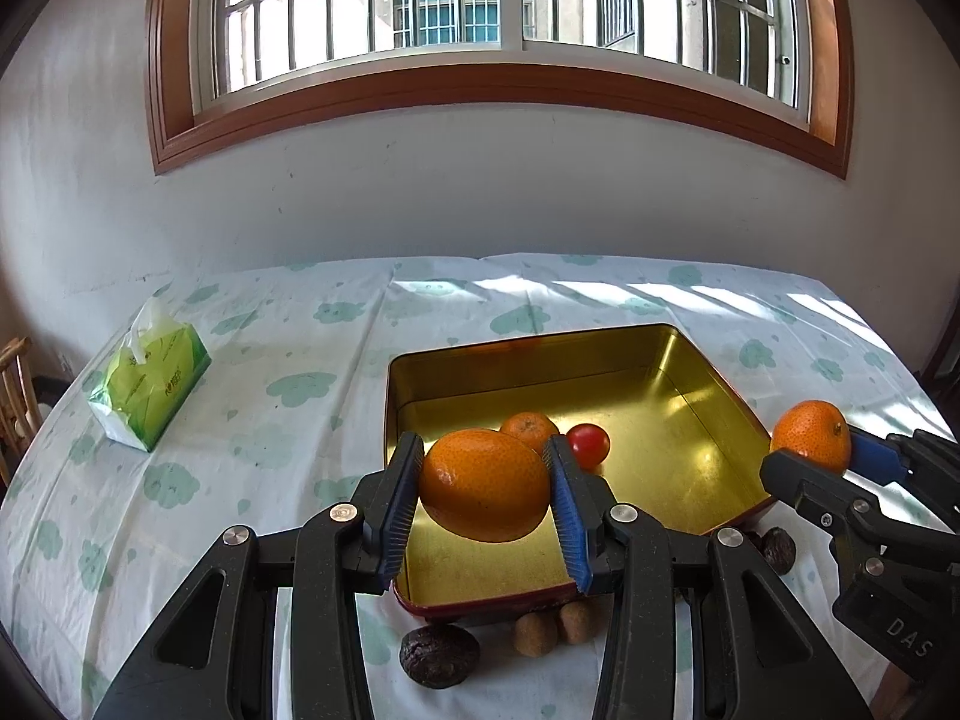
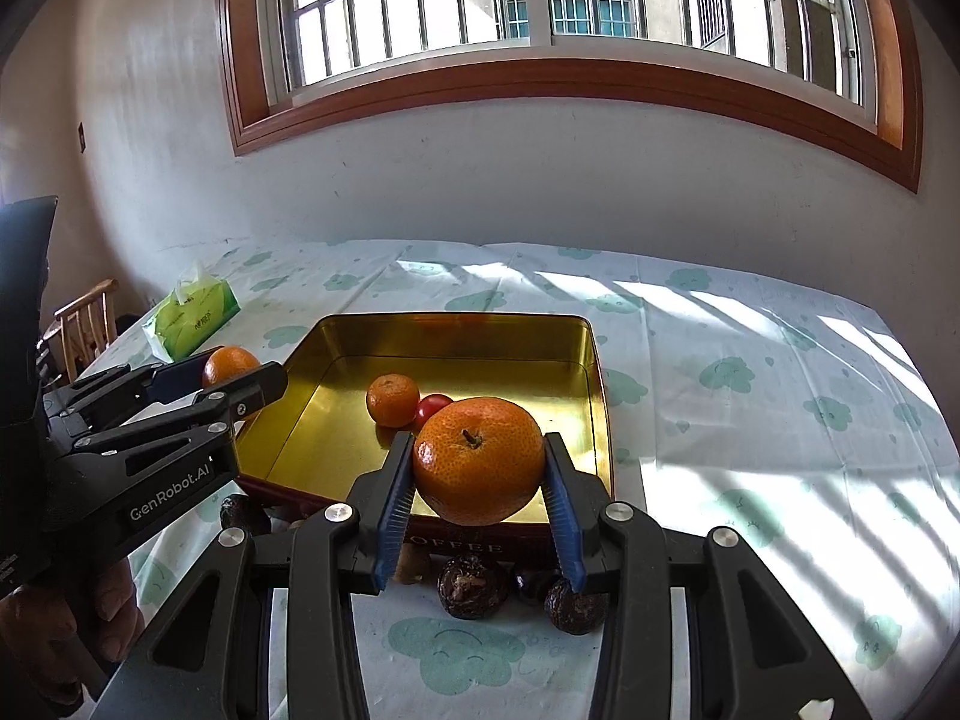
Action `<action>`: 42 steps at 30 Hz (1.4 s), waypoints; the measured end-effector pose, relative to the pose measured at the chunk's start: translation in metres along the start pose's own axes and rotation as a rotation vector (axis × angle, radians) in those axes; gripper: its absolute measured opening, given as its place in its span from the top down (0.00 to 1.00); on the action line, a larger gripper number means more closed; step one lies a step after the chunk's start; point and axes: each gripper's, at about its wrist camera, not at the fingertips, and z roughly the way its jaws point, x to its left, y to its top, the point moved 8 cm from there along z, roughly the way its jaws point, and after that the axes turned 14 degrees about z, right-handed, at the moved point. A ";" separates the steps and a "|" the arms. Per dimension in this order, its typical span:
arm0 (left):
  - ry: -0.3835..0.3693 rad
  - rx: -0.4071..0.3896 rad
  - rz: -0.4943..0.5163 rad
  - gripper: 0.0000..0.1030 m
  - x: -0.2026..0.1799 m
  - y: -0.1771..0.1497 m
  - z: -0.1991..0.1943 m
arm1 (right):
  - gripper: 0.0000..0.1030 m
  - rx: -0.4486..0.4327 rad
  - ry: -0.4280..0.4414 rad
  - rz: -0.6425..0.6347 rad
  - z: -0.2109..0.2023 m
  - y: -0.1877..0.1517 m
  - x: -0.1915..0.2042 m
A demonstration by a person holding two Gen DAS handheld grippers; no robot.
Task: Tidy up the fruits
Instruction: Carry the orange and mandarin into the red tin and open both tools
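Left gripper clamps orange above near edge of gold tin. Right gripper grips second orange over same tin. Small mandarin, cherry tomato lie inside tin.

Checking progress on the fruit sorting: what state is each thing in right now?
left gripper: shut on an orange
right gripper: shut on another orange
tin: open, holding small orange and tomato
tissue box: open, tissue sticking out

Clothed table: tin, tissue box
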 end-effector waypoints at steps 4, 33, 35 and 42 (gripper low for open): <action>0.001 0.006 -0.004 0.59 0.004 0.003 0.009 | 0.63 0.008 -0.002 0.000 0.009 0.001 -0.001; -0.004 0.047 0.015 0.59 0.005 0.003 0.051 | 0.63 0.049 -0.017 0.023 0.057 0.001 -0.009; -0.005 0.052 0.011 0.59 0.006 0.002 0.054 | 0.62 0.050 -0.018 0.021 0.060 0.001 -0.009; -0.010 0.067 0.004 0.58 0.007 -0.002 0.063 | 0.60 0.040 -0.005 0.017 0.067 0.003 -0.006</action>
